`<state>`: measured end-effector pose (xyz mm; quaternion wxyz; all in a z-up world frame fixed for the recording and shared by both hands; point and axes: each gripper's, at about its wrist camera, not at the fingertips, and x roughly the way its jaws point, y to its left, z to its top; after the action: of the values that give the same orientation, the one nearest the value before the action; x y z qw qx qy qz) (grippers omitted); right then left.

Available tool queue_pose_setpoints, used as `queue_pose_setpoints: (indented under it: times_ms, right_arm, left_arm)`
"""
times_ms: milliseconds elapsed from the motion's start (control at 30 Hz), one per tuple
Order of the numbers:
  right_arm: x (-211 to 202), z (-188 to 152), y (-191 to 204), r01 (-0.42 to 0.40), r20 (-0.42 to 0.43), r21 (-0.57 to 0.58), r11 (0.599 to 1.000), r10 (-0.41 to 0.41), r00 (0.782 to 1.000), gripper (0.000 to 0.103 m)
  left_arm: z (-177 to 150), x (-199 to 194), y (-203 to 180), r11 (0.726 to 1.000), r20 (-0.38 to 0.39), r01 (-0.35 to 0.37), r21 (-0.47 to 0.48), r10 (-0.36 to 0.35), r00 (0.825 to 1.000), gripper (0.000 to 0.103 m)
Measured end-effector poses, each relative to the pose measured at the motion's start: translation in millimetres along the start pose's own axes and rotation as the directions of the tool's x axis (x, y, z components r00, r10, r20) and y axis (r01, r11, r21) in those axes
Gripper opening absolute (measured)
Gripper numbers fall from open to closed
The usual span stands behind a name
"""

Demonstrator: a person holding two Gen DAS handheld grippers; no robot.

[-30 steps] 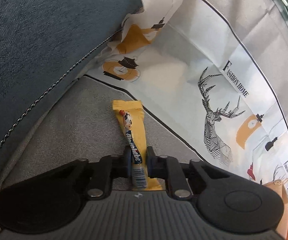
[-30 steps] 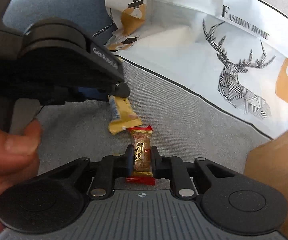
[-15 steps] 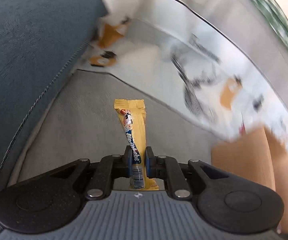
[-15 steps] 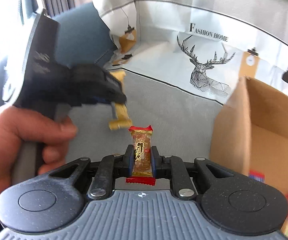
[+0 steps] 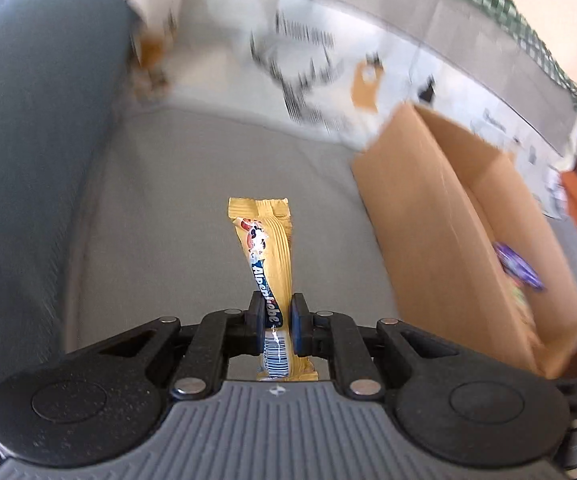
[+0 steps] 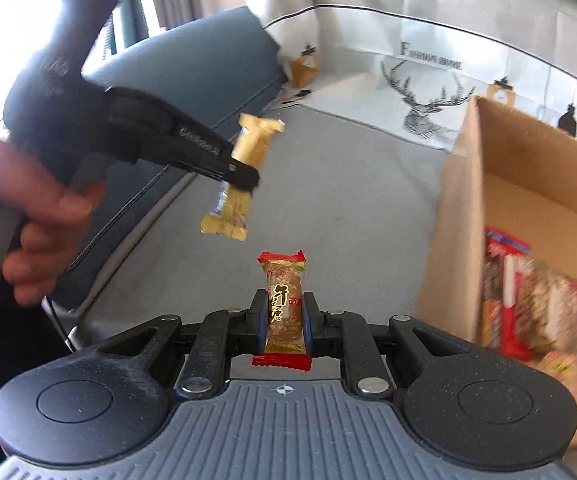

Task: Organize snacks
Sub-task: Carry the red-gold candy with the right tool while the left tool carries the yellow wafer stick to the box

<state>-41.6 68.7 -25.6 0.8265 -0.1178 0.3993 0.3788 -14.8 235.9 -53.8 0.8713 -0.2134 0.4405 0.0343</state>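
Left claw [image 5: 275, 322] clamps a yellow candy stick [image 5: 266, 256] mid-air above the grey sofa seat [image 5: 168, 220]. Right claw [image 6: 284, 322] grips a red-ended nut bar [image 6: 283, 304], also off the seat. The cardboard box [image 6: 460, 208] sits to the right, snacks [image 6: 536, 304] inside. A hand [image 6: 28, 216] holds the left tool.

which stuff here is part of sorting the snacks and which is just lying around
Part of the job:
- yellow candy stick, held in the left gripper
- red-ended peanut bar, held in the right gripper
- cardboard box with snacks already inside

Just around:
- deer-print cloth
- blue-grey sofa cushion
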Motion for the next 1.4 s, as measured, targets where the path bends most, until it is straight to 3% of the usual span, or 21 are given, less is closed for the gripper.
queue_pose_setpoints:
  times_ms: [67,133,333,567,700,867,1233,1400]
  right_arm:
    - [5,-16,4,-0.013,0.007,-0.002,1.000,0.013,1.000,0.017]
    - [15,-25,7,0.005,-0.030,0.025,1.000,-0.004,1.000,0.017]
    - [44,-27,7,0.064,-0.097,0.098,0.993,-0.054,0.994,0.018]
    - [57,-30,6,0.084,-0.136,0.125,0.989,-0.066,0.989,0.020]
    - [65,-31,4,0.091,-0.158,0.125,0.988,-0.070,0.985,0.033]
    - [72,-34,7,0.101,-0.188,0.118,0.988,-0.077,0.979,0.035]
    - [74,-39,15,0.114,-0.185,0.051,0.992,-0.103,0.977,0.034]
    - [72,-40,19,0.122,-0.179,0.028,0.992,-0.115,0.977,0.022]
  left_arm:
    - [-2,11,9,0.996,-0.114,0.058,-0.060,-0.065,0.991,0.014]
    - [-4,23,15,0.993,-0.200,0.059,-0.102,-0.079,0.977,0.014]
    - [-11,52,-1,0.996,-0.306,-0.085,-0.008,0.079,0.949,0.014]
    - [-14,61,-23,0.990,-0.304,-0.121,0.077,0.139,0.942,0.019]
    - [-14,65,-20,0.989,-0.305,-0.124,0.083,0.143,0.941,0.020]
    - [-17,69,-22,0.988,-0.303,-0.121,0.094,0.144,0.942,0.023]
    - [-25,74,-41,0.969,-0.281,-0.131,0.212,0.188,0.941,0.035]
    - [-26,75,-43,0.967,-0.276,-0.133,0.217,0.191,0.942,0.035]
